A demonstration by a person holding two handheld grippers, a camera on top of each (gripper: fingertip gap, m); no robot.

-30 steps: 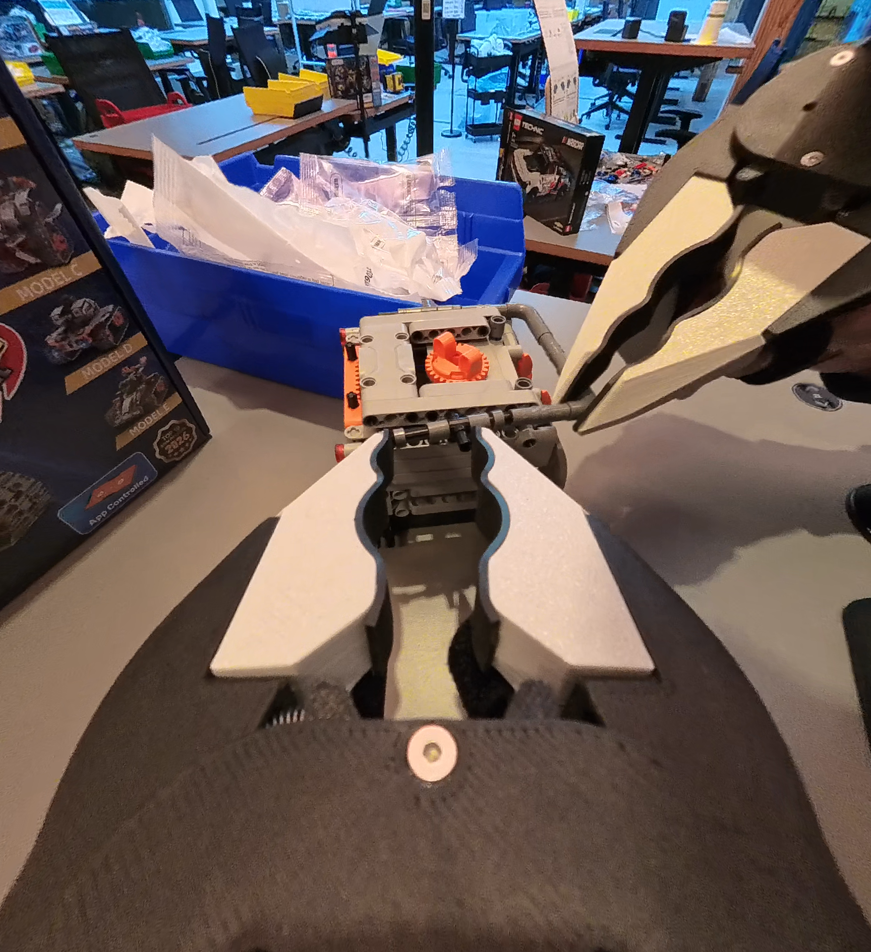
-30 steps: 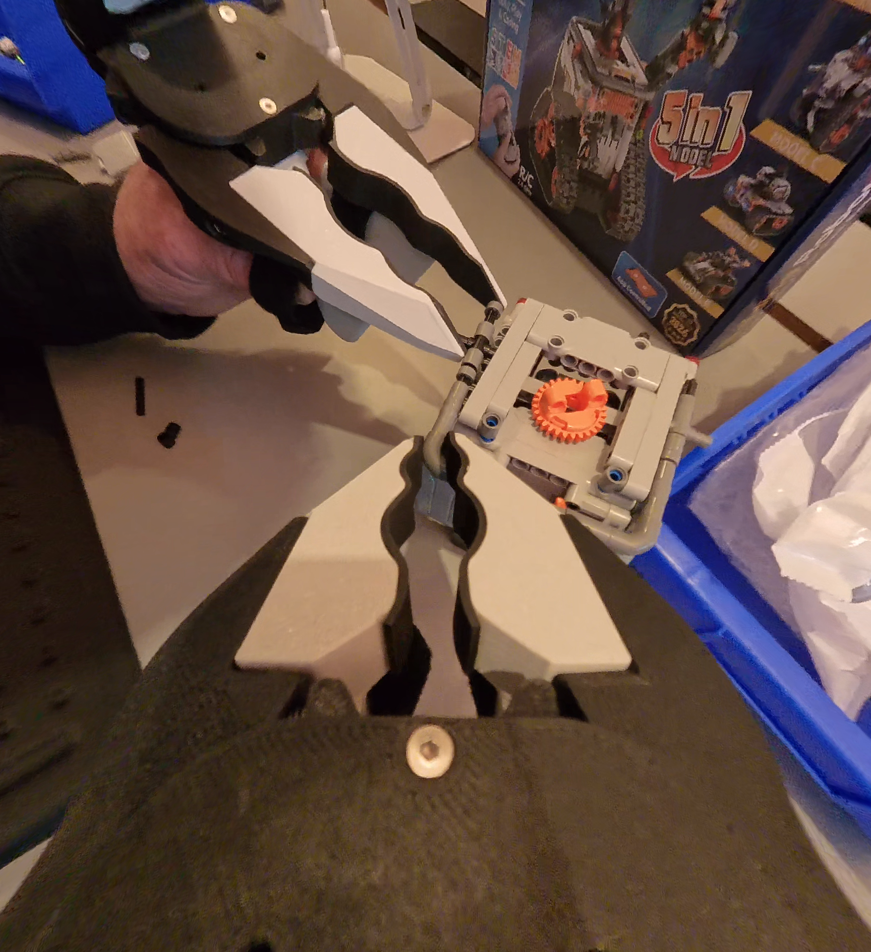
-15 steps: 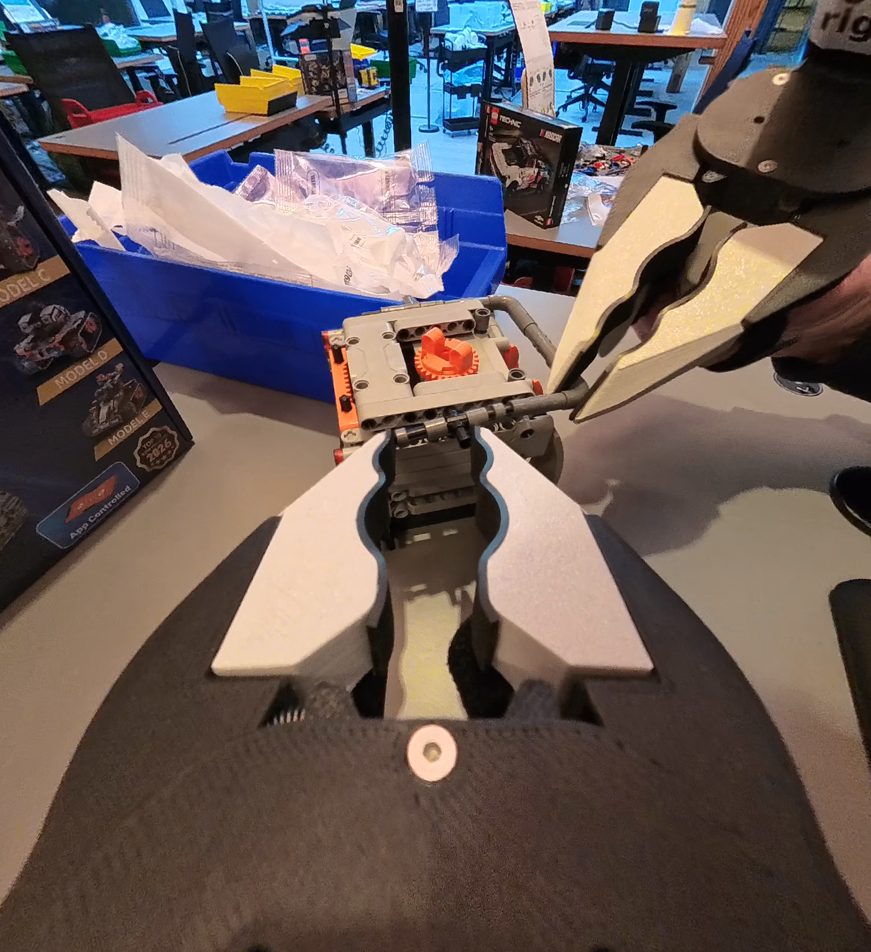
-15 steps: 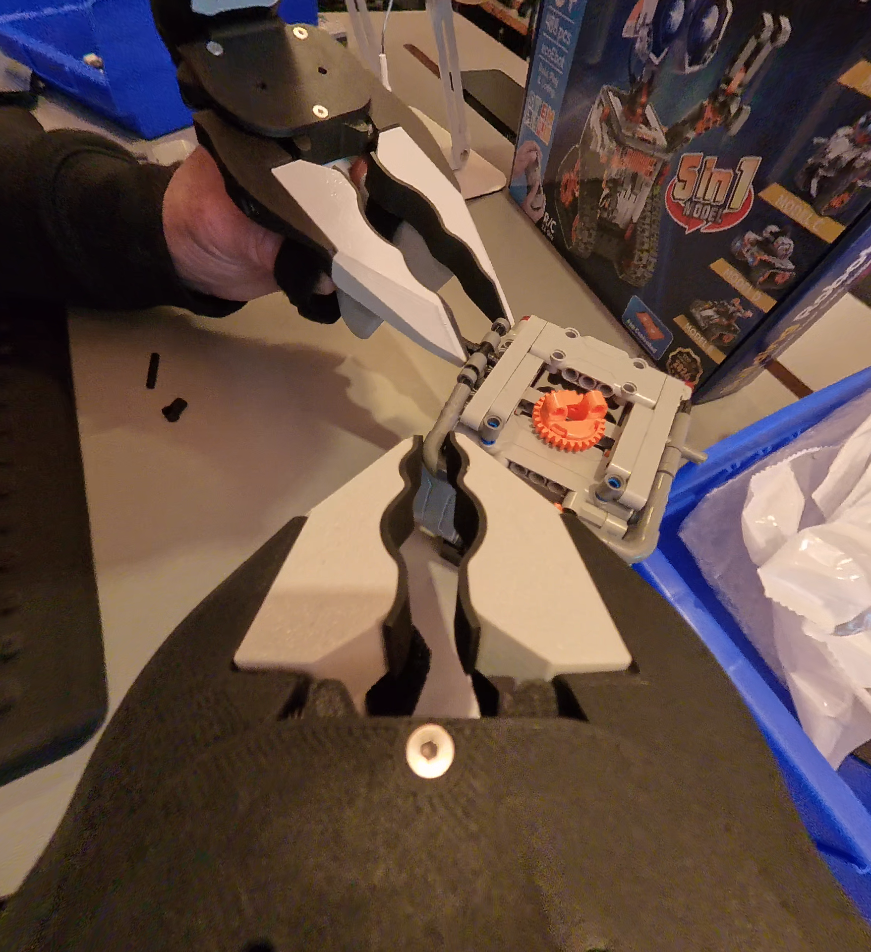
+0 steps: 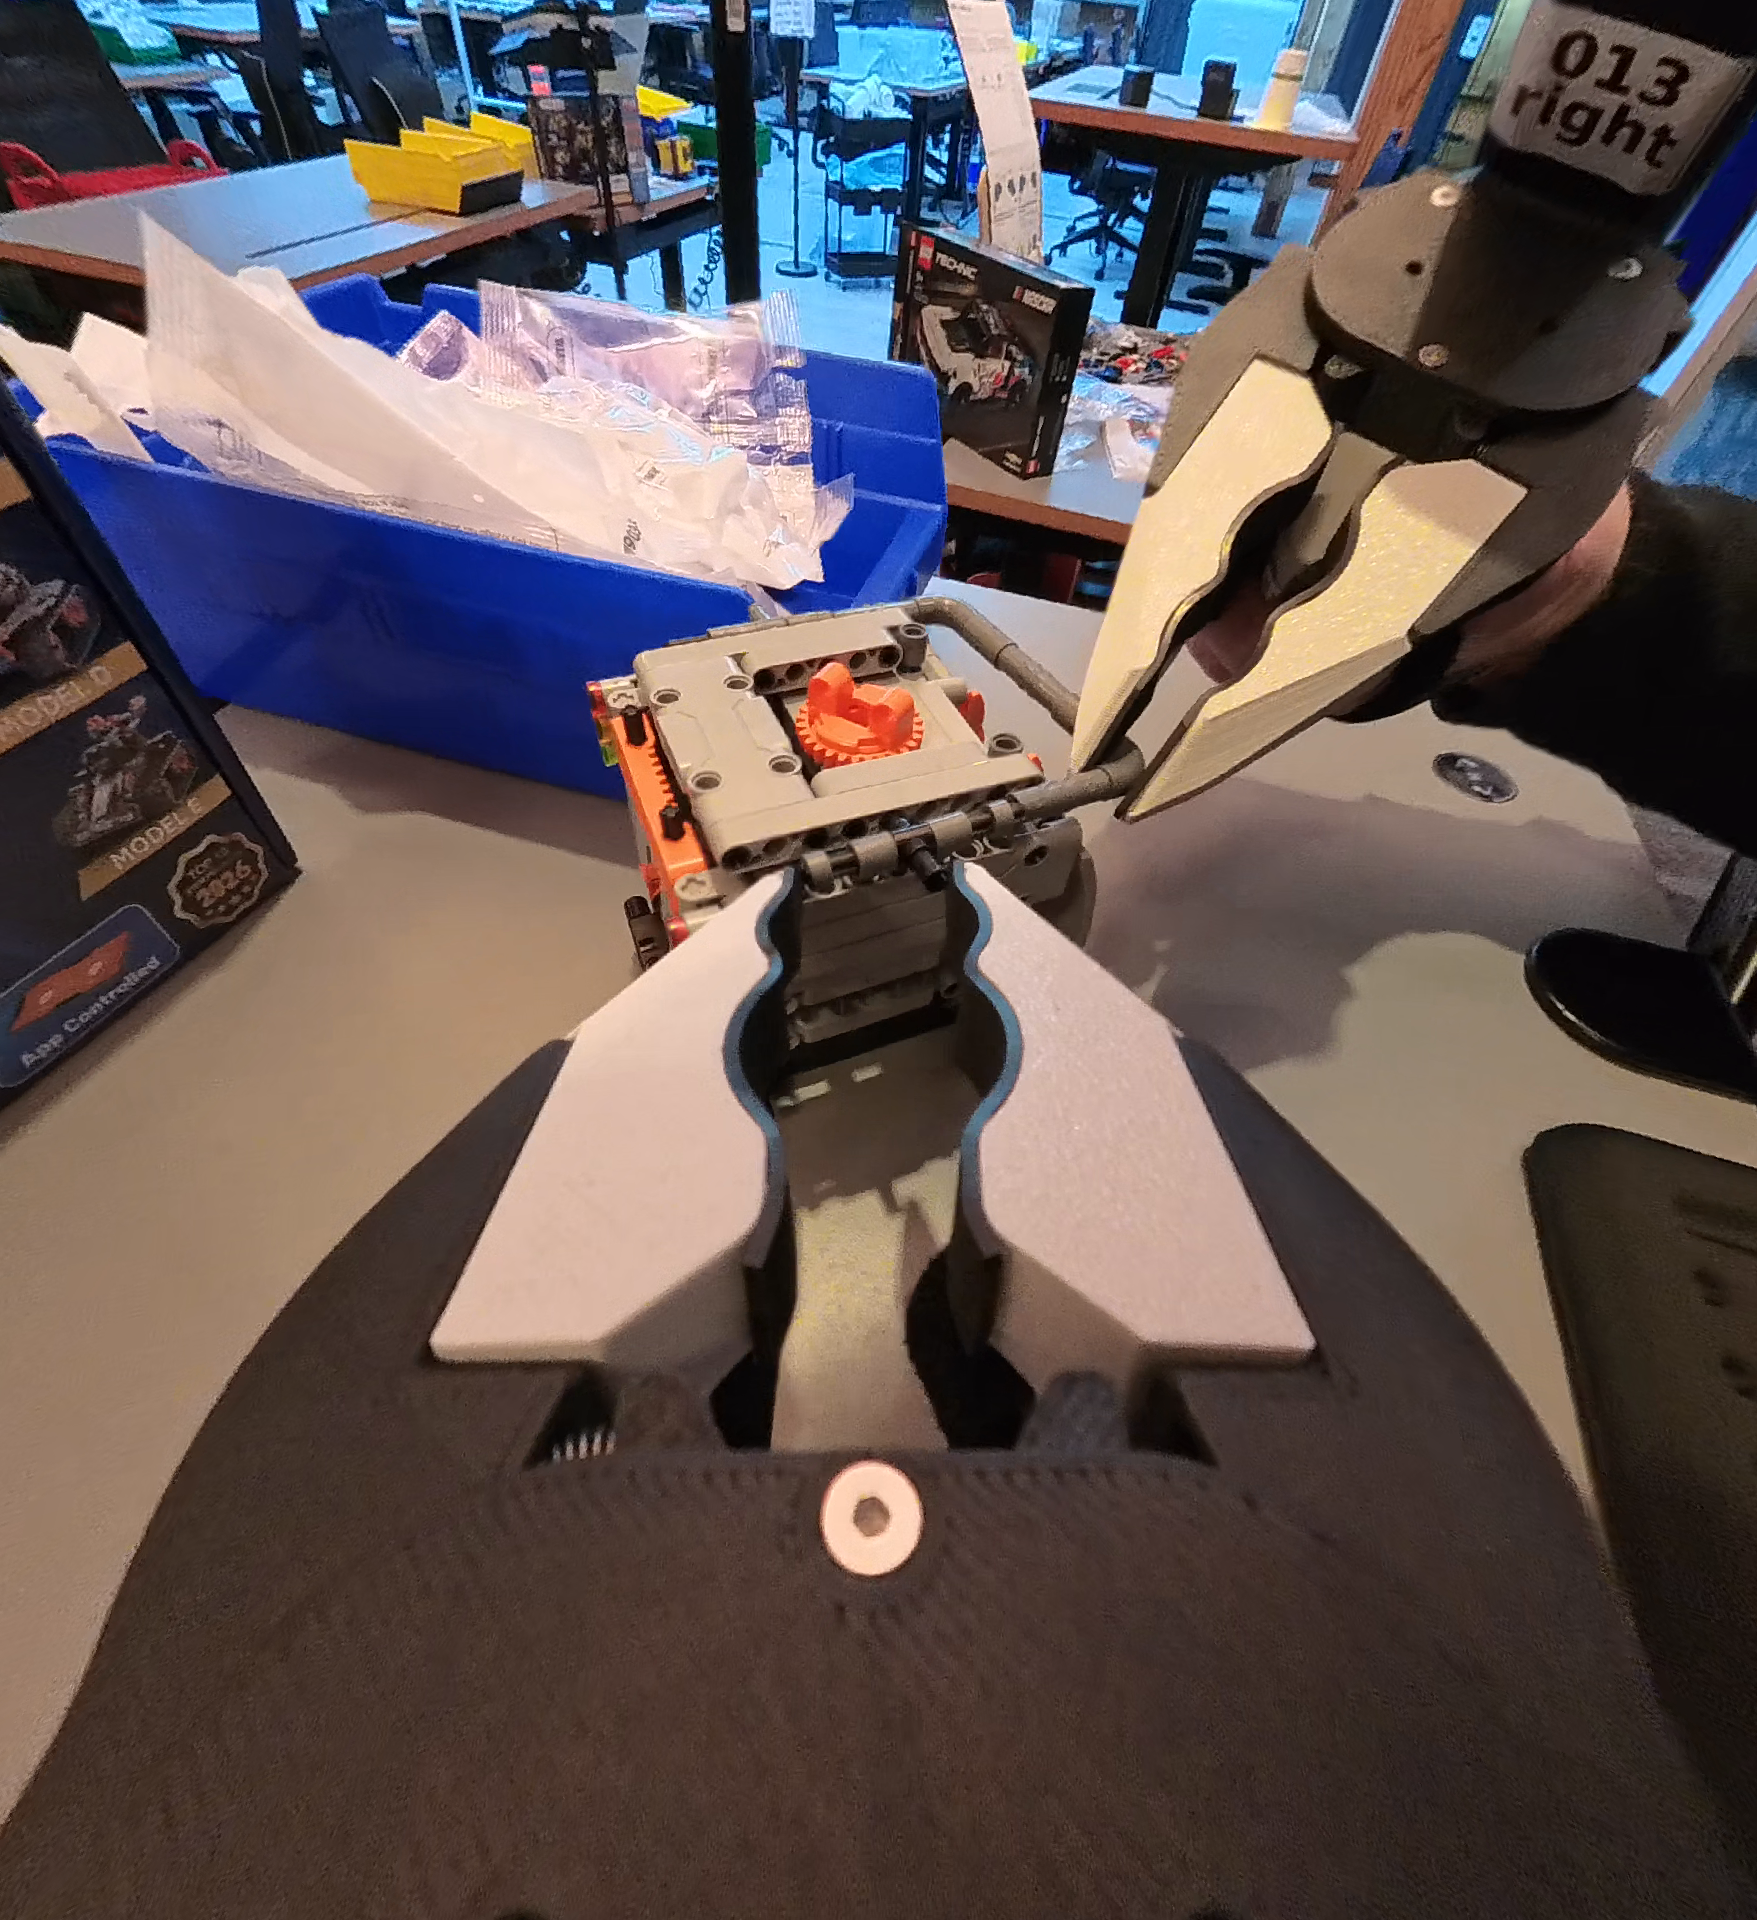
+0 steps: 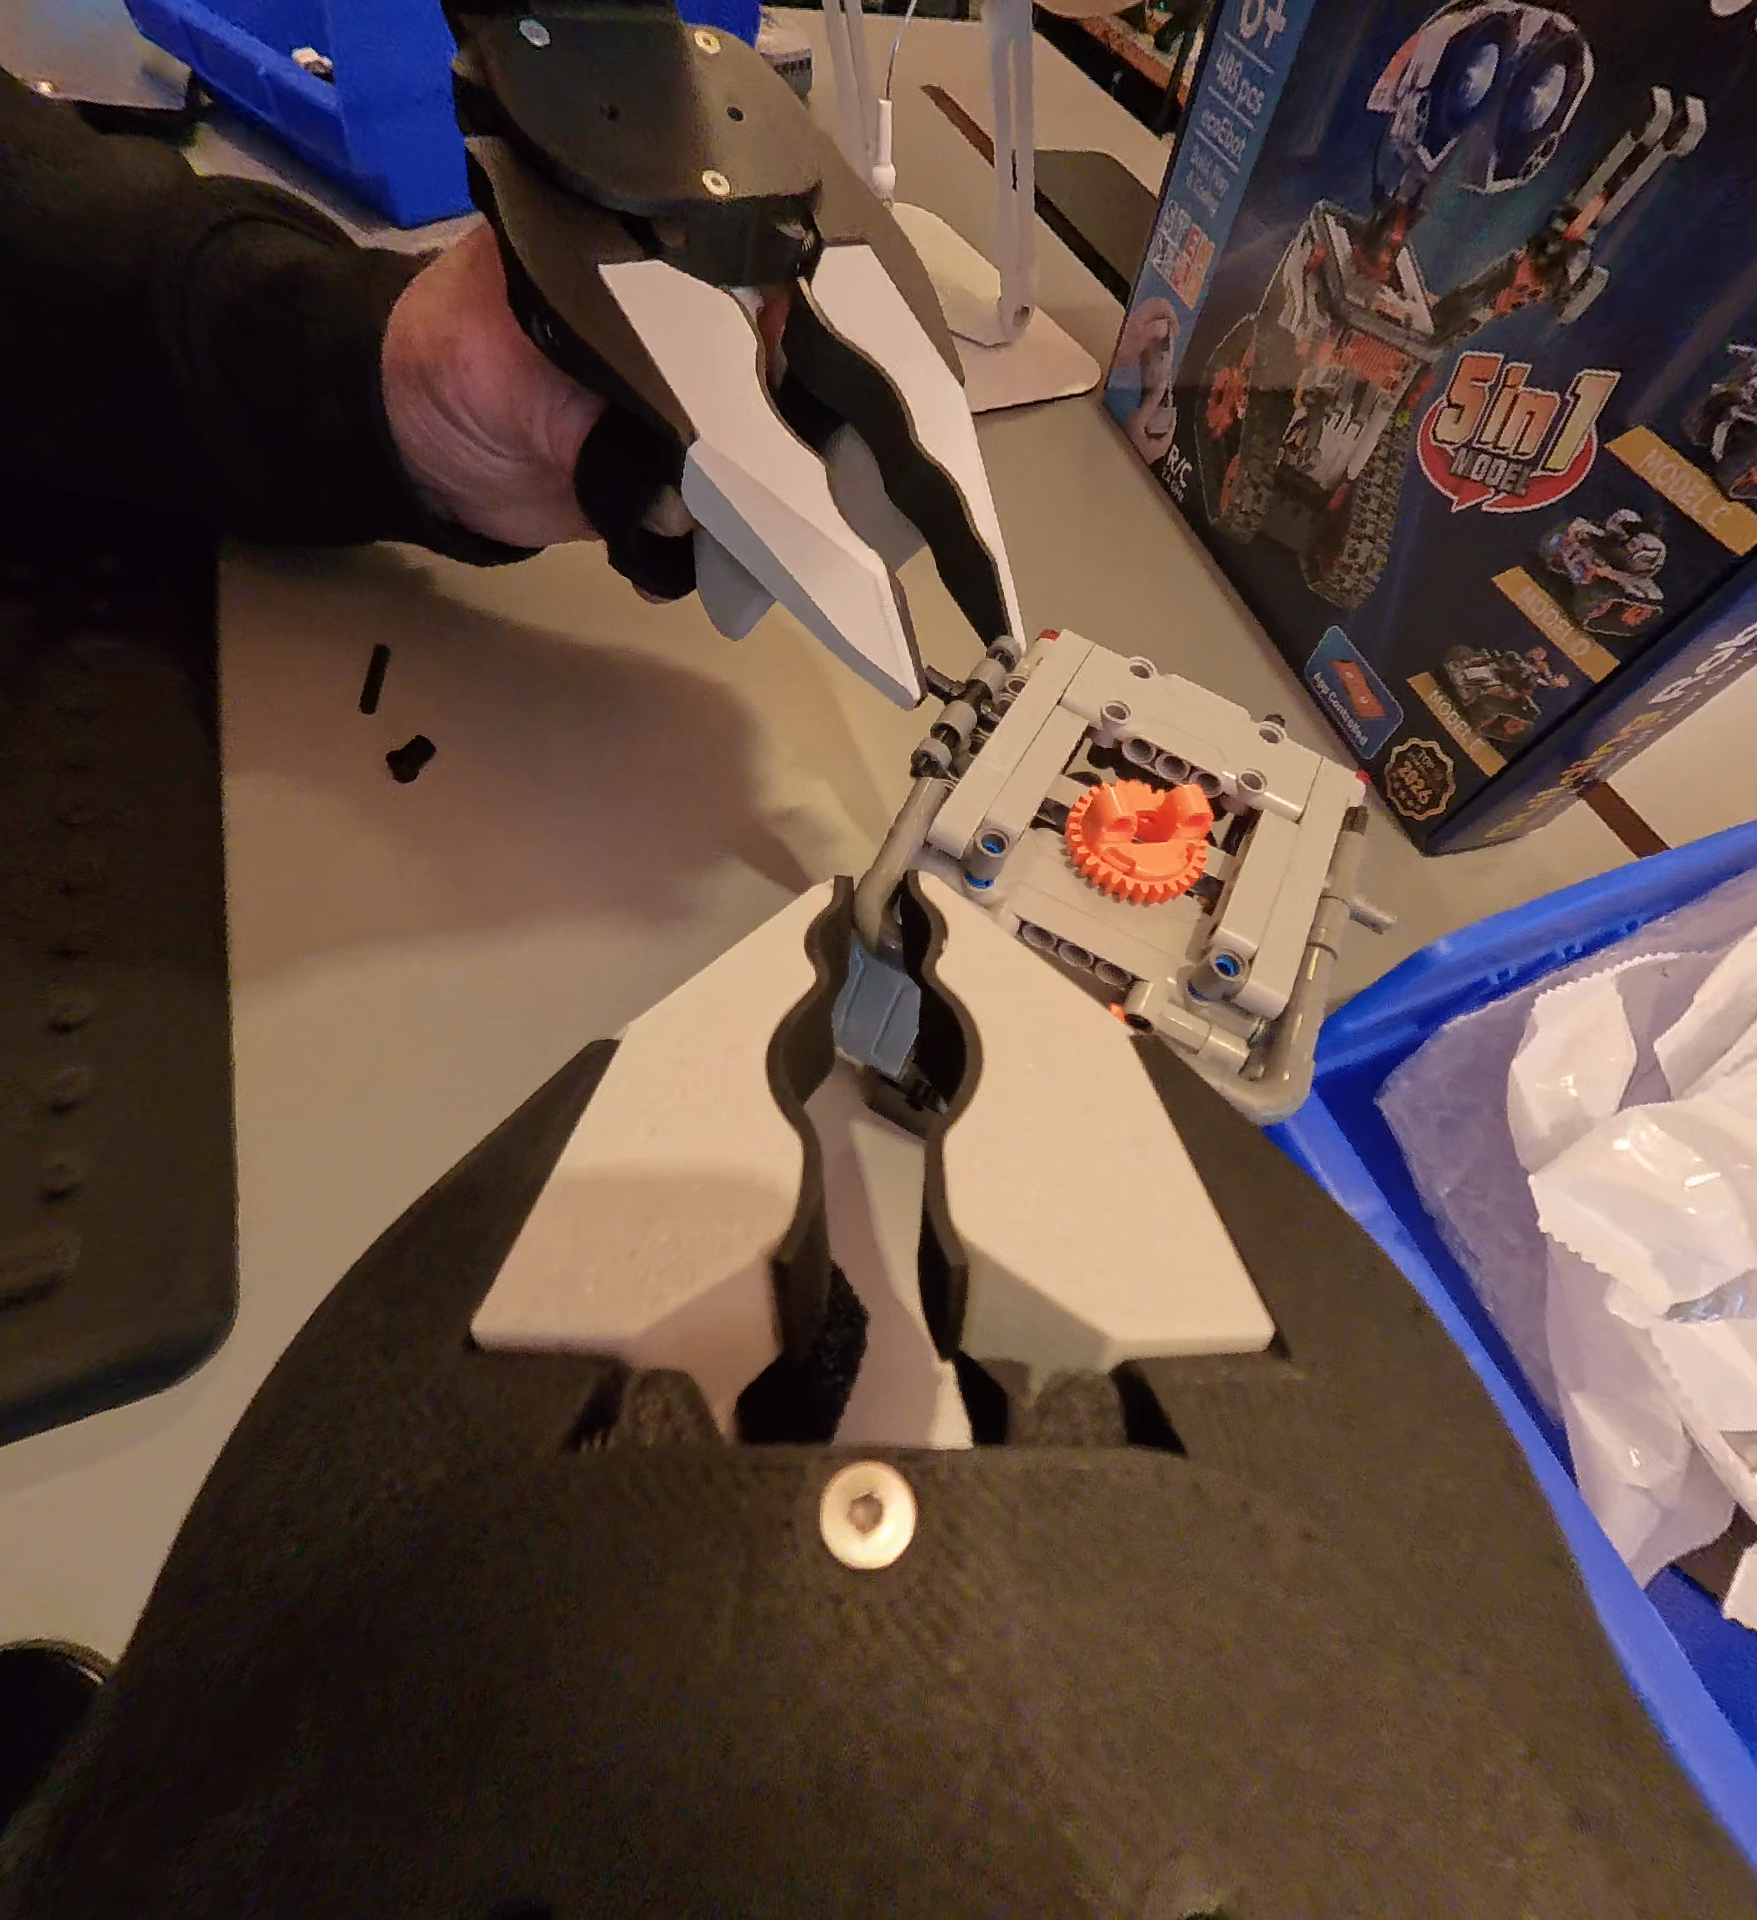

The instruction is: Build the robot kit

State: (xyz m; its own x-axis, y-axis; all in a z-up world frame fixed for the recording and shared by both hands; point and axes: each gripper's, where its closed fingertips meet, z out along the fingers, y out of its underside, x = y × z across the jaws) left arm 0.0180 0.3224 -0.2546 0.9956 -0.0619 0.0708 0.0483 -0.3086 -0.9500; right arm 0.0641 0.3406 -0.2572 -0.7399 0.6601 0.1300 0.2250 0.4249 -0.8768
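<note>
A grey brick model (image 5: 832, 769) with an orange gear (image 5: 848, 717) on top stands on the grey table (image 5: 417, 997). My left gripper (image 5: 874, 883) is shut on the model's near side, below a row of black pins. My right gripper (image 5: 1113, 784) comes in from the upper right, shut on the bent grey tube (image 5: 1087, 781) at the model's corner. In the right wrist view my right gripper (image 6: 876, 888) pinches that tube (image 6: 872, 883) and the model (image 6: 1050, 727) lies just beyond. The left gripper (image 6: 957, 675) holds the model's far-left edge there.
A blue bin (image 5: 386, 623) full of plastic bags stands right behind the model, and it also shows in the right wrist view (image 6: 1341, 1060). A dark toy box (image 5: 43, 779) stands at the left. A black mat (image 5: 1684, 1351) lies at the right. Two small black pins (image 6: 391, 717) lie loose on the table. Tip to tip, the grippers are about 6 cm apart.
Both grippers keep their hold. The right gripper has tilted more upright on the tube. The left wrist view has swung away from the toy box.
</note>
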